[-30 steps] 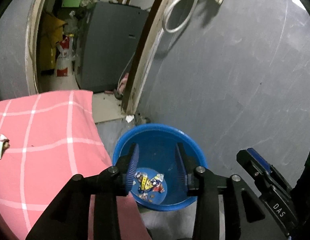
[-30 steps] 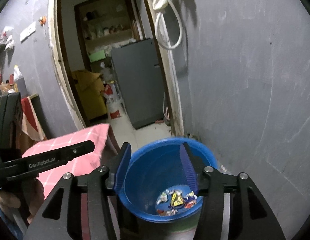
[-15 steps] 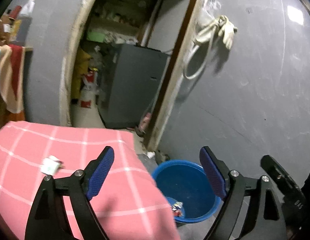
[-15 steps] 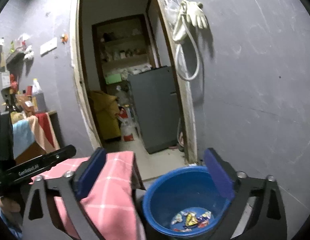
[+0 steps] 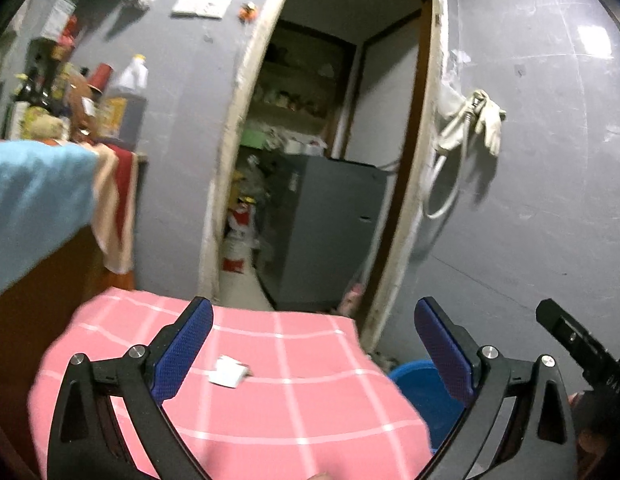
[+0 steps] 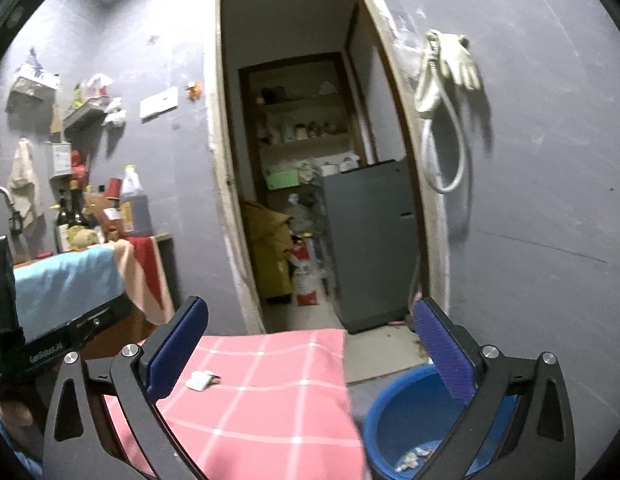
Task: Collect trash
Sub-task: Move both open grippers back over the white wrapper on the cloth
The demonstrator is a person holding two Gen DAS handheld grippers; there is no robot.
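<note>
While both of my grippers hang wide open and empty above the near edge of the pink checked cloth (image 5: 293, 392) that covers the worktop, the only scrap I can see left on it is a small white wrapper (image 5: 228, 372), lying flat out on the cloth ahead of me. From my left gripper (image 5: 314, 356) it sits ahead and toward the left, just beyond the tip of the left finger; from my right gripper (image 6: 310, 354) the same wrapper (image 6: 200, 381) also lies toward the left, close to the left finger. I judge the left gripper the nearer of the two, since its body shows at the left border of the right view, on the wrapper's side. It looks like a small, crumpled, roughly square packet, pale with a darker bit at its right end; its longer side seems to run left to right across my reach, though blur keeps me from being sure. Thin and light, it will probably need the fingers brought down close to the cloth. The blue bin (image 6: 394, 420) stands on the floor to the right, beside the worktop, with a few wrappers already at its bottom.
</note>
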